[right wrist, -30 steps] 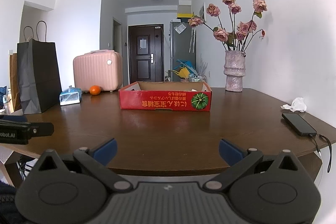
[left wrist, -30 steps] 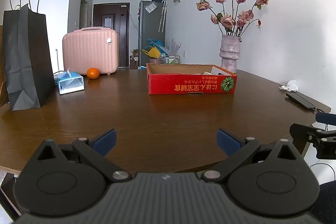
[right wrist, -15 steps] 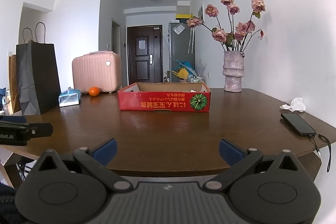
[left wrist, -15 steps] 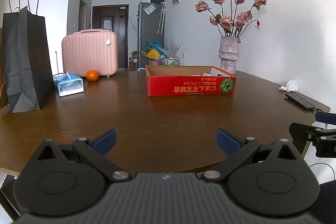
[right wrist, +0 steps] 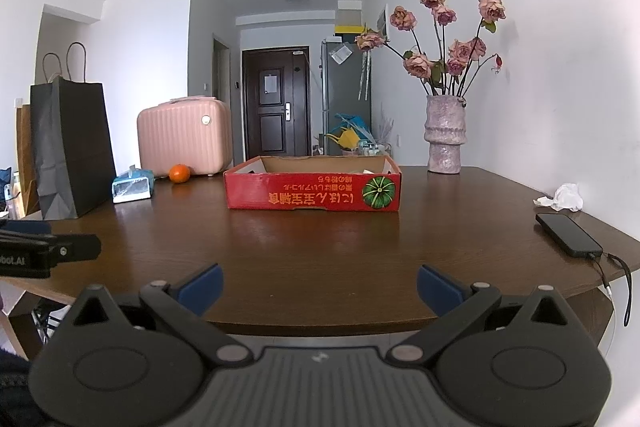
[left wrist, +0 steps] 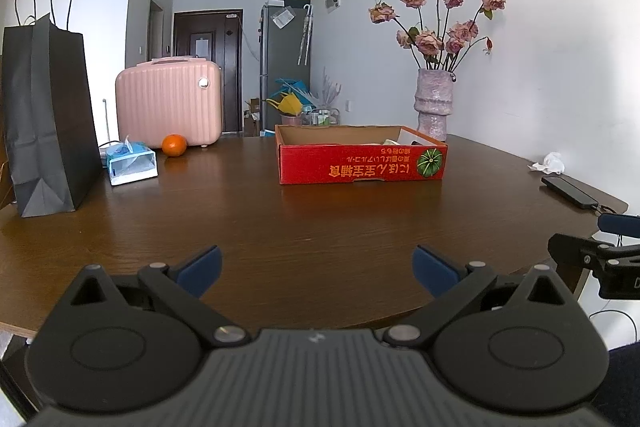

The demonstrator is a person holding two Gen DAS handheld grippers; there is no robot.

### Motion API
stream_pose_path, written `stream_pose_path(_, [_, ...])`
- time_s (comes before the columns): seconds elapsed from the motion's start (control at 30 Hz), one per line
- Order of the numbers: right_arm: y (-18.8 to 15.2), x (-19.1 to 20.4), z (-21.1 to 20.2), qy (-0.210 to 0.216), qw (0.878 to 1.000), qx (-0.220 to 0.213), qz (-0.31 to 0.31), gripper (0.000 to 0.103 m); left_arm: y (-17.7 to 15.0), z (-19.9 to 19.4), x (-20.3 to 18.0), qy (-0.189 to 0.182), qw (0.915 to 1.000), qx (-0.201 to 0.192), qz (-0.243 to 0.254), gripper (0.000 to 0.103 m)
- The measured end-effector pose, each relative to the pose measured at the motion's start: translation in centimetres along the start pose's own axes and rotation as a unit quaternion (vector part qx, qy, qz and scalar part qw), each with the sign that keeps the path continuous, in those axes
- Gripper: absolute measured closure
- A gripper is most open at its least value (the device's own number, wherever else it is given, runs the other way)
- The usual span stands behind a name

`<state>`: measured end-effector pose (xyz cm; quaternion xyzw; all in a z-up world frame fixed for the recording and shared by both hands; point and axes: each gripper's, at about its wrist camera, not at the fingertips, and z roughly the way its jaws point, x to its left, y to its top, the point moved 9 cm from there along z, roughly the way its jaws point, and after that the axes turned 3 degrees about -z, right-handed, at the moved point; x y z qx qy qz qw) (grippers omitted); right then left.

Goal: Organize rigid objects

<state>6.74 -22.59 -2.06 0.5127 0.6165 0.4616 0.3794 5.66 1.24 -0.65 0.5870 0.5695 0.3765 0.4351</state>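
A red cardboard box [left wrist: 362,163] [right wrist: 313,190] with a pumpkin print sits open-topped on the brown wooden table [left wrist: 280,227] [right wrist: 320,251]; pale items inside are mostly hidden by its wall. An orange [left wrist: 174,145] [right wrist: 179,173] and a blue tissue pack [left wrist: 131,165] [right wrist: 133,186] lie at the left. My left gripper [left wrist: 316,269] is open and empty over the table's near edge. My right gripper [right wrist: 319,287] is open and empty, just before the near edge. Each gripper shows at the side of the other's view.
A black paper bag [left wrist: 44,115] [right wrist: 72,147] stands at the left. A pink case [left wrist: 168,103] [right wrist: 184,137] is behind the orange. A vase of dried roses [left wrist: 434,103] [right wrist: 445,135] stands back right. A black phone [right wrist: 568,234] with cable and a crumpled tissue [right wrist: 564,198] lie at the right edge.
Both views have shifted very slightly; the table objects have not moved and both grippers stay open.
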Motion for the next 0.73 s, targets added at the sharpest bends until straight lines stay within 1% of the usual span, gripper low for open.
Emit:
stream_pose_path(0.5, [-0.1,-0.08,0.02,0.001,1.0,0.001,0.002,0.0,0.06,-0.08,-0.01,0.006,1.0,-0.004,0.003,0.0])
stream_pose_path(0.73, [-0.16,-0.1,0.21,0.003,1.0,0.005,0.003,0.0,0.13,-0.37,-0.23,0.0,0.9999,-0.012,0.008,0.0])
